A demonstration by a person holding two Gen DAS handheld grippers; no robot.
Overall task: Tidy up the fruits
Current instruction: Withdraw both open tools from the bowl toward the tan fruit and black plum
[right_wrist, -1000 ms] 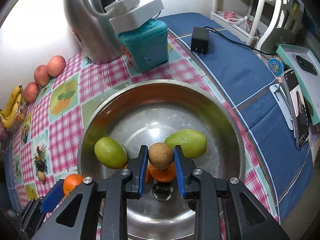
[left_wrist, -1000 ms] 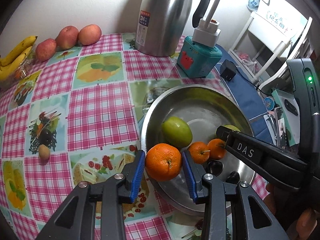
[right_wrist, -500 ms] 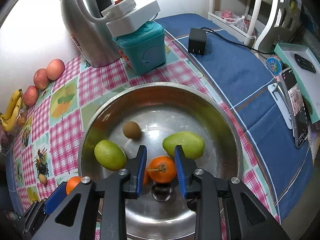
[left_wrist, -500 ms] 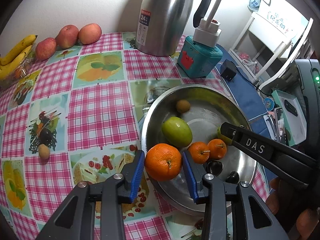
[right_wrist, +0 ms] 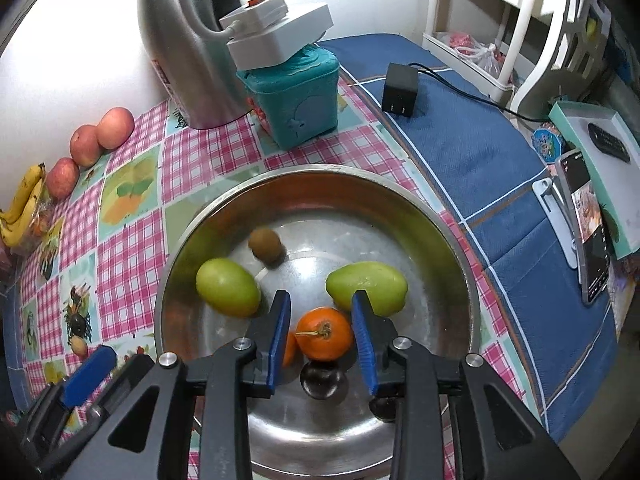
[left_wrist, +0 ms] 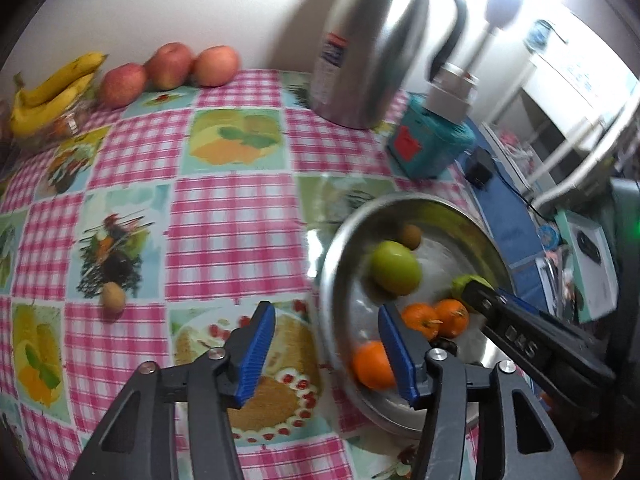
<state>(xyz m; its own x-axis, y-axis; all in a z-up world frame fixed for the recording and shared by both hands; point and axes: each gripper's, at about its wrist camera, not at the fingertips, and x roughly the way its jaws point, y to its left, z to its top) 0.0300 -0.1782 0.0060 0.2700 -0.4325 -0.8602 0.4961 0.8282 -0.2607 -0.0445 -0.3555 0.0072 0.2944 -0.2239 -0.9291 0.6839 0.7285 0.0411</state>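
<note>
My right tool (right_wrist: pixel 322 322) is opening above the bowl (right_wrist: pixel 452 240), its jaws framing an orange (right_wrist: pixel 324 334) without touching it.

Your bowl (right_wrist: pixel 460 256) sits on the surface (left_wrist: pixel 224 216), in front of the flask (right_wrist: pixel 180 52) and the box (right_wrist: pixel 296 100). In it lie two mangoes (right_wrist: pixel 228 288), a kiwi (right_wrist: pixel 265 245) behind them, and oranges (right_wrist: pixel 324 334) at the near side. Far left against the wall, the apples (left_wrist: pixel 168 66) line up beside the bananas (left_wrist: pixel 52 92). One small fruit (left_wrist: pixel 113 298) lies alone left of the bowl.
</note>
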